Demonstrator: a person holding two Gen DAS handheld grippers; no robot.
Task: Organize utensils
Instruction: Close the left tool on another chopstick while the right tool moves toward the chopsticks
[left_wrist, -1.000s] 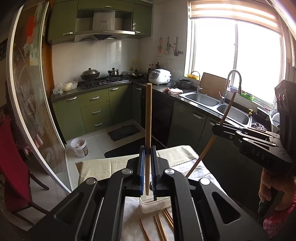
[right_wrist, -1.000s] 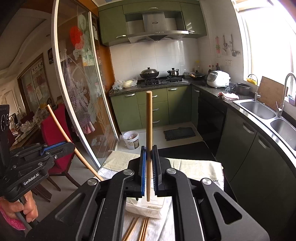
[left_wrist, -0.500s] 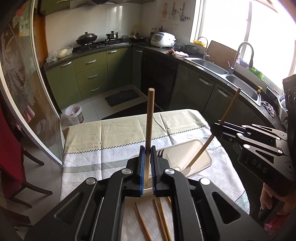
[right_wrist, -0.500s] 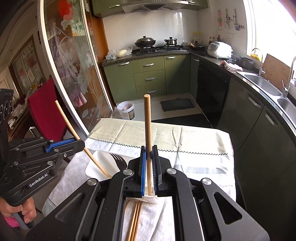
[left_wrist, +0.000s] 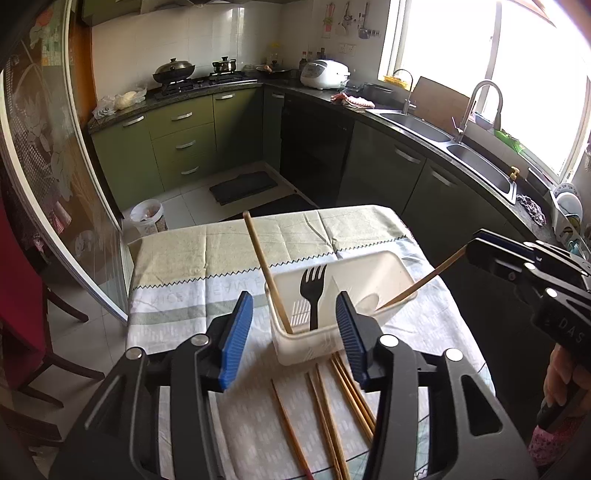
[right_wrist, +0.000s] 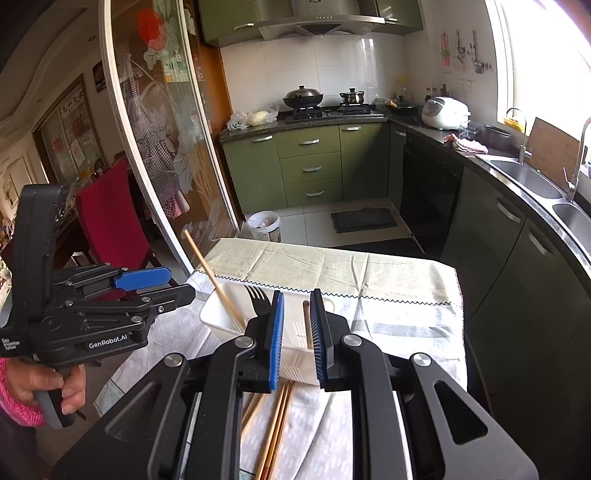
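**Kitchen table, chopstick drop into the white bin: release stage**

Kitchen table (left_wrist: 229, 240) carries a patterned cloth, and we work over the white bin (left_wrist: 295, 350) at its near end.

Left wrist view: our left gripper (left_wrist: 295, 328) has its jaws opening, blue pads well apart, nothing pressed between them. Its chopstick (left_wrist: 266, 273) already stands free in the bin, leaning toward the left wall, next to the black fork (left_wrist: 314, 291). Loose chopsticks (left_wrist: 332, 402) lie on the cloth just in front of the bin. The right gripper's chopstick (left_wrist: 421, 282) slants over the bin's right rim.

Right wrist view: our right gripper (right_wrist: 297, 332) is opening too, narrow gap so far; a chopstick (right_wrist: 306, 321) sits between the pads, lower end down in the bin (right_wrist: 218, 314). We can't tell whether the pads have let go of it yet. More chopsticks (right_wrist: 277, 424) wait on the cloth below.

To do this well:
- finish opening right before lifting, or the stick drags out
- pull both grippers straight back and up, clear of the leaning sticks
- avoid nudging the bin; it looks light and likely to slide on cloth
- next pick: take the loose sticks one at a time, mid-shaft
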